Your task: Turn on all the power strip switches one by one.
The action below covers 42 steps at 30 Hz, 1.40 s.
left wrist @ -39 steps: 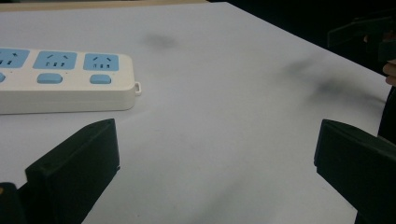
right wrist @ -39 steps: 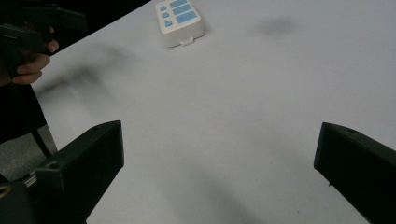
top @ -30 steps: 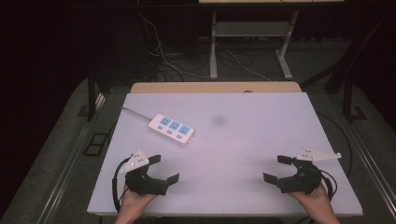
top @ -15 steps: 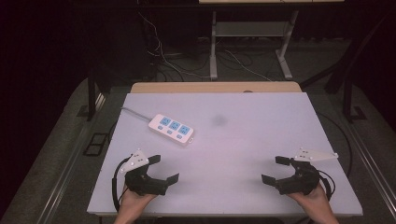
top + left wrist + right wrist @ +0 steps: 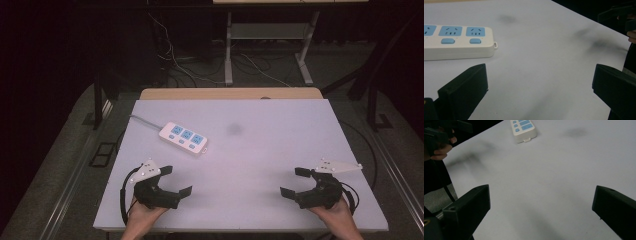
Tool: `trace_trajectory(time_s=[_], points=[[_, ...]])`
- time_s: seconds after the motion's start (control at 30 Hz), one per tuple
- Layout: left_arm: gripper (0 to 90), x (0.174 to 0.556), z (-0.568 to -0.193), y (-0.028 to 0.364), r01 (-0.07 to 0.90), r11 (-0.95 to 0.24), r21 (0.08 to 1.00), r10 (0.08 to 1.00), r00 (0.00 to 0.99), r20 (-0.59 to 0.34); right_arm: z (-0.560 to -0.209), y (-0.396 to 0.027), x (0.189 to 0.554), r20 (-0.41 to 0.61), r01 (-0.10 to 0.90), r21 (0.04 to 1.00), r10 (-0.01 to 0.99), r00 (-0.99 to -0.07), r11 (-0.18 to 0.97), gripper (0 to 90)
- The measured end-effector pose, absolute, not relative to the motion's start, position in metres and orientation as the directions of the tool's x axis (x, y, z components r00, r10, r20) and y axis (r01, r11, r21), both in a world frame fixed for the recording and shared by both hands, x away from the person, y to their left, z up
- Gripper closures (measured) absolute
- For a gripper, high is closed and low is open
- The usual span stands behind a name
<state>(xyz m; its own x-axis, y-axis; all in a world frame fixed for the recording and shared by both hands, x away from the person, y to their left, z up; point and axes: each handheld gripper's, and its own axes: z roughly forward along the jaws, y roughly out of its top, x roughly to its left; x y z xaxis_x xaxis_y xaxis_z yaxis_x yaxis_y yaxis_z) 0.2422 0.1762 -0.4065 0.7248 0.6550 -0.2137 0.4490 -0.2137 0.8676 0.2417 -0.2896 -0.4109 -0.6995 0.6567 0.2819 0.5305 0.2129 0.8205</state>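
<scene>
a white power strip [image 5: 183, 138] with three blue sockets lies flat on the left half of a white worktop [image 5: 260, 150], its cord running off toward the far left edge. the left tongs [image 5: 176, 180] sit near the front left of the worktop, held by a hand [image 5: 142, 216] that comes in from the near edge, jaws spread wide with nothing between them. the power strip lies just beyond and slightly right of these tongs, apart from them, not touching. in the left gripper view its near end sits just past the left jaw, two blue sockets and two blue buttons facing up. the right tongs [image 5: 294, 181] rest near the front right corner, well apart from the power strip, jaws also spread and empty, held by the other hand [image 5: 336, 216]. a faint dark smudge [image 5: 234, 128] marks the worktop near its middle. beyond the far edge is a dim room with grey floor, loose cables and the metal legs of another table [image 5: 229, 50].
</scene>
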Motion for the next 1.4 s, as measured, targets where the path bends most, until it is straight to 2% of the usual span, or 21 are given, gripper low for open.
trace_trajectory(time_s=[0.87,1.4], points=[[0.0,0.271,-0.386,0.164,0.479,-0.308,0.822,0.616,0.759,-0.211,-0.411,-0.291,0.241,0.277,0.531,0.821,0.666,-0.692,0.21,1.5],[0.0,0.294,-0.371,0.165,0.502,-0.373,0.78,0.626,0.757,-0.187,-0.411,-0.291,0.24,0.268,0.523,0.825,0.666,-0.696,0.215,1.5]])
